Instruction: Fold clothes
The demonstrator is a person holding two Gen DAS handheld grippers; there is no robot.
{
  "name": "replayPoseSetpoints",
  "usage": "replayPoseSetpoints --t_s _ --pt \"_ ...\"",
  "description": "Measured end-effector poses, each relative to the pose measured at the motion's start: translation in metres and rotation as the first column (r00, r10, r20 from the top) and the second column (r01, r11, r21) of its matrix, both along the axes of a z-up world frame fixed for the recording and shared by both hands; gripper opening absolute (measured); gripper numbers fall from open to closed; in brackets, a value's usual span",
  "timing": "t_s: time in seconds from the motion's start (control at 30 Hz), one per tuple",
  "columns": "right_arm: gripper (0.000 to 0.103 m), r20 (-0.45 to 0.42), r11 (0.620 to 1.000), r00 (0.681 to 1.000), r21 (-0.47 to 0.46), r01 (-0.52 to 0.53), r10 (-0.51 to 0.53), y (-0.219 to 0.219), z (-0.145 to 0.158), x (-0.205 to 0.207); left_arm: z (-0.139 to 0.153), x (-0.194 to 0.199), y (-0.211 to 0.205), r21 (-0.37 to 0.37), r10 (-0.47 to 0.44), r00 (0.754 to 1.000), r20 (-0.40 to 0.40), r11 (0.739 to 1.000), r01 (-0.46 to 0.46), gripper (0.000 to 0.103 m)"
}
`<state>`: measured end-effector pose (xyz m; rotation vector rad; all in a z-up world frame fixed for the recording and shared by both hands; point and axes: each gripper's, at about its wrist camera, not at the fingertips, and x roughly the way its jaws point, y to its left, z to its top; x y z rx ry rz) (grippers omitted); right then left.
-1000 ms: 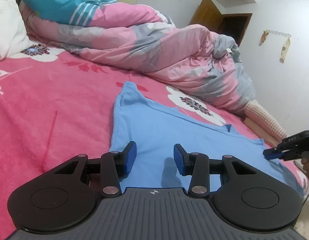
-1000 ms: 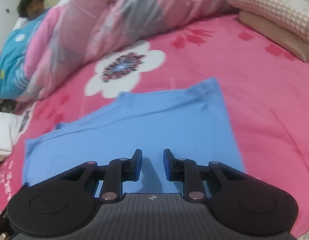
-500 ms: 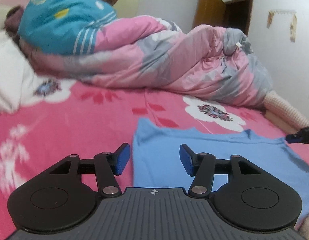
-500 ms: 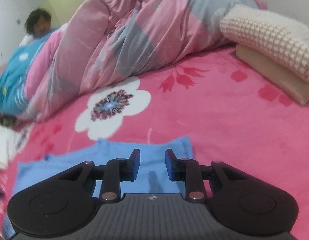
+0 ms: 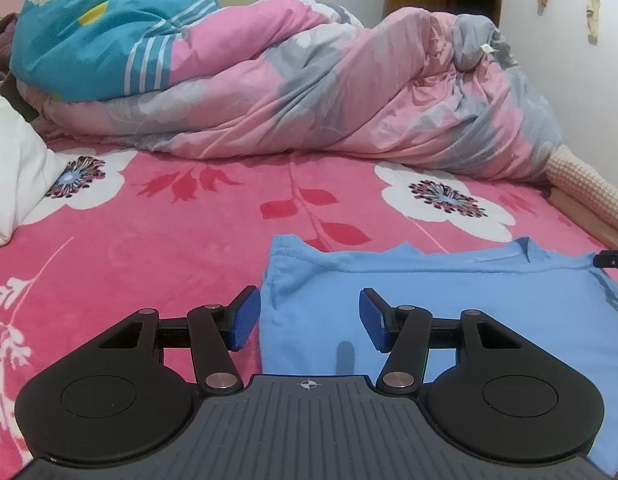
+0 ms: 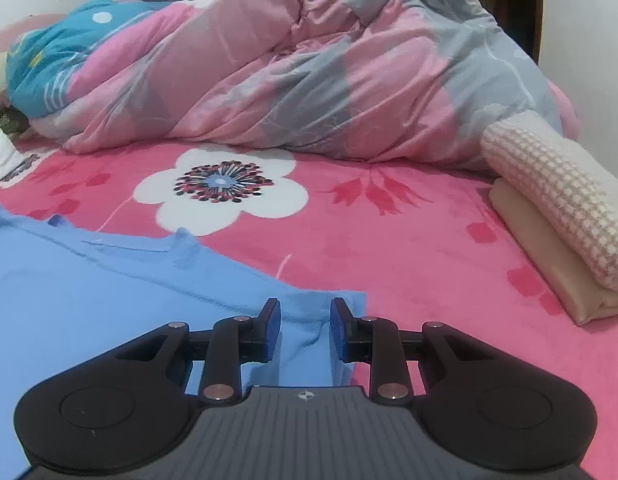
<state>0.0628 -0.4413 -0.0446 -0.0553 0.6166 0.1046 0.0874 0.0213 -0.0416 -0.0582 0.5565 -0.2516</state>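
Note:
A light blue garment lies spread flat on the pink flowered blanket. My left gripper hovers open over the garment's left edge, which runs between the blue pads with nothing pressed. In the right wrist view the same blue garment fills the lower left. My right gripper stands open, jaws a little apart, over the garment's right corner, with cloth below the gap and not pinched. The right gripper's tip shows at the far right of the left wrist view.
A heaped pink and grey quilt crosses the back of the bed. A person under a teal cover is at the back left. A white pillow lies left. A folded cream knit and beige cloth lie right.
Both wrist views have rolled level. The left jaws have widened and the left gripper has shifted to the garment's left edge. The right gripper now sits over the garment's right corner.

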Motion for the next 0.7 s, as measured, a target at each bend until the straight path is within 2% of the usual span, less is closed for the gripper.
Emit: replayPoseSetpoints --t_s 0.07,0.2,0.3,0.43,0.7 --pt "0.022 -0.024 0.999 0.999 0.02 -0.033 0.034 0.0 -0.005 0.002 0.0 0.002 -0.001 0.01 -0.002 1.0 0.003 1.0 0.002 0.055" --pt "0.021 -0.011 0.996 0.996 -0.022 -0.092 0.092 0.01 -0.005 -0.013 -0.001 0.005 0.0 0.012 -0.003 1.0 -0.001 1.0 0.003 0.055" --pt "0.023 0.019 0.998 0.998 -0.023 -0.052 0.052 0.004 -0.002 -0.019 -0.002 0.008 0.0 0.01 -0.002 1.0 -0.007 1.0 0.002 0.055" --pt "0.023 0.006 0.996 0.999 0.079 0.04 -0.041 -0.025 -0.002 -0.006 0.0 0.011 -0.001 0.019 -0.006 1.0 -0.001 1.0 0.006 0.055" --pt "0.022 -0.022 0.993 1.0 0.114 -0.008 0.011 -0.029 -0.015 0.009 0.002 0.016 -0.003 0.058 -0.012 1.0 0.003 0.998 0.012 0.055"
